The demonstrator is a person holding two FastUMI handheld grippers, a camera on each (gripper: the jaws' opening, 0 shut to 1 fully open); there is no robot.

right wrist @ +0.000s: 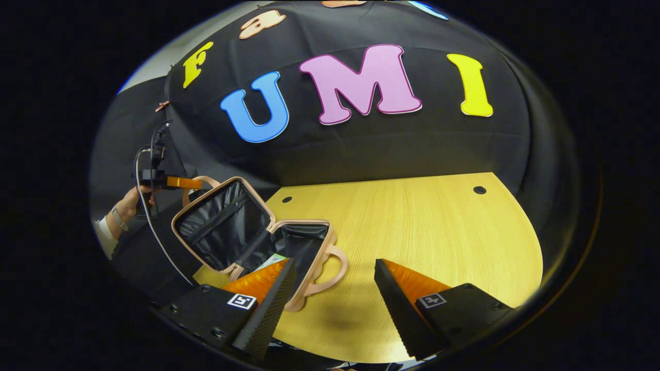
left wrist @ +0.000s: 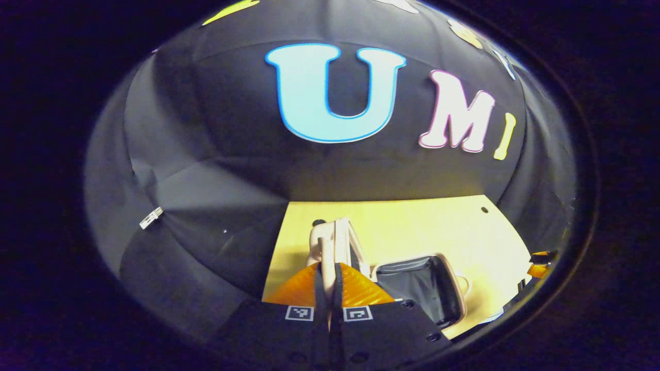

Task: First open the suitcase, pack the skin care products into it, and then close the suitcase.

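Suitcase (right wrist: 247, 232) lies open, lid (left wrist: 335, 247) upright, pinched by left gripper (left wrist: 330, 278); right gripper (right wrist: 330, 293) spread above table (right wrist: 438, 232)

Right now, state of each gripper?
Left gripper: shut on the suitcase lid, holding it raised by its edge.
Right gripper: open, empty, above the wooden table beside the suitcase.
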